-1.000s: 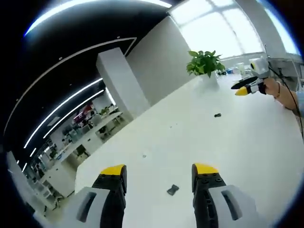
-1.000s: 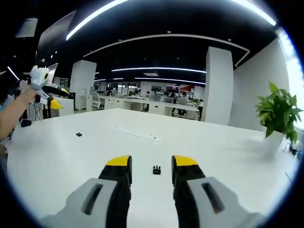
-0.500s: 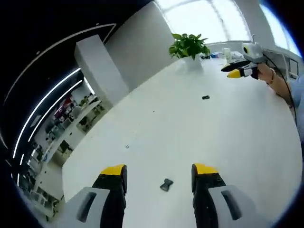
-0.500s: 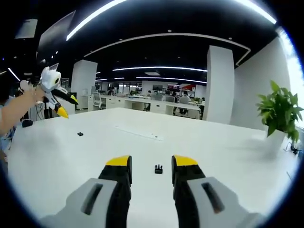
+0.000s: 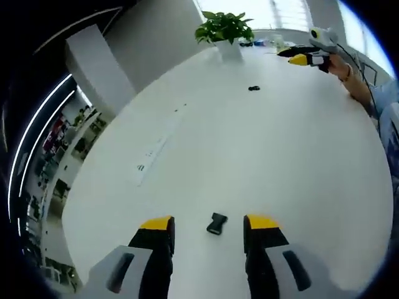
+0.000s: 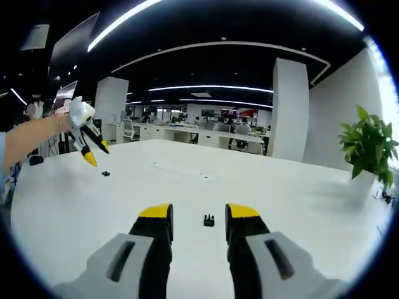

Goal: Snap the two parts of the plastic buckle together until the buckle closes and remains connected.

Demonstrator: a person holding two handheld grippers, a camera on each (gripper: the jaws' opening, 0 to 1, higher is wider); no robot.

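Left gripper view is looking down along your left claw (image 5: 207, 224), whose two yellow-tipped jaws are standing apart with nothing between the pads. One black buckle part (image 5: 216, 223) is lying flat on the white bench (image 5: 293, 156), just ahead of the jaw tips and in line with the gap, not touching either jaw. Farther along the bench, toward its far end, the other buckle part (image 5: 253, 88) is showing as a small dark piece, well apart from the first. A potted plant (image 5: 223, 28) is sitting at the far edge of the bench. Near that same far edge, your hand (image 5: 345, 68) is holding the right claw above the bench.

Right gripper view is looking along your right claw (image 6: 199, 213), jaws also apart and gripping nothing. The pronged buckle part (image 6: 209, 220) is resting on the bench between the jaw tips and slightly beyond them, clear of both. Toward the bench's far left edge the first part (image 6: 105, 173) is lying small and dark, with your left claw (image 6: 91, 154) hanging just above it, tips pointing down, jaws parted. The plant (image 6: 366, 146) is standing at the right edge
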